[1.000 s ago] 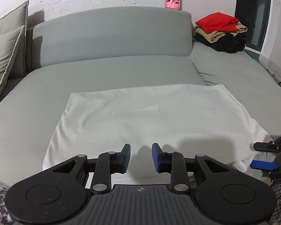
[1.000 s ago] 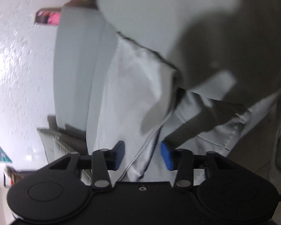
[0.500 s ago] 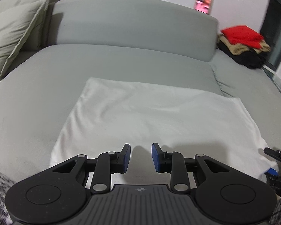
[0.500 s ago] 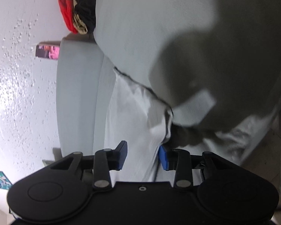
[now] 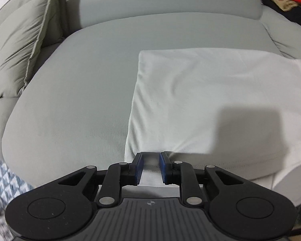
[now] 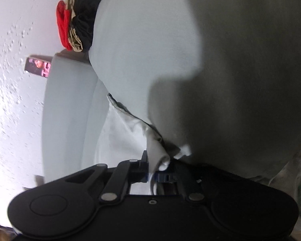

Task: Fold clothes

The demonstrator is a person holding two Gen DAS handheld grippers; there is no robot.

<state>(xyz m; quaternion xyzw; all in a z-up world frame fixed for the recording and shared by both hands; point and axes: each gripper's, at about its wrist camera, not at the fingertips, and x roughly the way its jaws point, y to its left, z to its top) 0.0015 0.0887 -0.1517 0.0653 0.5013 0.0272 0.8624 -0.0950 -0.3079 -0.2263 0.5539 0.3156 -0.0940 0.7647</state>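
While I watched through the left wrist camera, a white garment [image 5: 220, 92] lay flat on the seat of a grey sofa [image 5: 74, 92], filling the right half of the view. Its left edge ran straight from far to near, and its near hem hung over the sofa's front edge. My left gripper [image 5: 151, 165] sat at the near left corner of that garment. Its blue-padded jaws were narrowly parted with the hem between them, but I could not tell whether the pads were pressing on the cloth. To the left of the garment's edge, bare seat cushion stretched as far as two grey-green pillows [image 5: 20, 46] at the far left. A pile of clothes [image 5: 287, 0], red on top of tan and black, sat at the far right end of the sofa, well apart from the garment. A patterned blue and white rug [image 5: 4, 182] showed at the near left, below the sofa's front edge.

Through the right wrist camera, which was rolled onto its side, my right gripper [image 6: 157, 172] had its jaws closed on a bunched fold of the white garment's [image 6: 126, 136] edge. The cloth rose in a rumpled ridge from the jaws. Bare grey sofa [image 6: 142, 40] spread beyond it, partly under a large dark shadow. The same pile of clothes [image 6: 76, 24] lay at the far end, and a phone [image 6: 38, 67] with a lit pink screen stood against the white wall behind the backrest.
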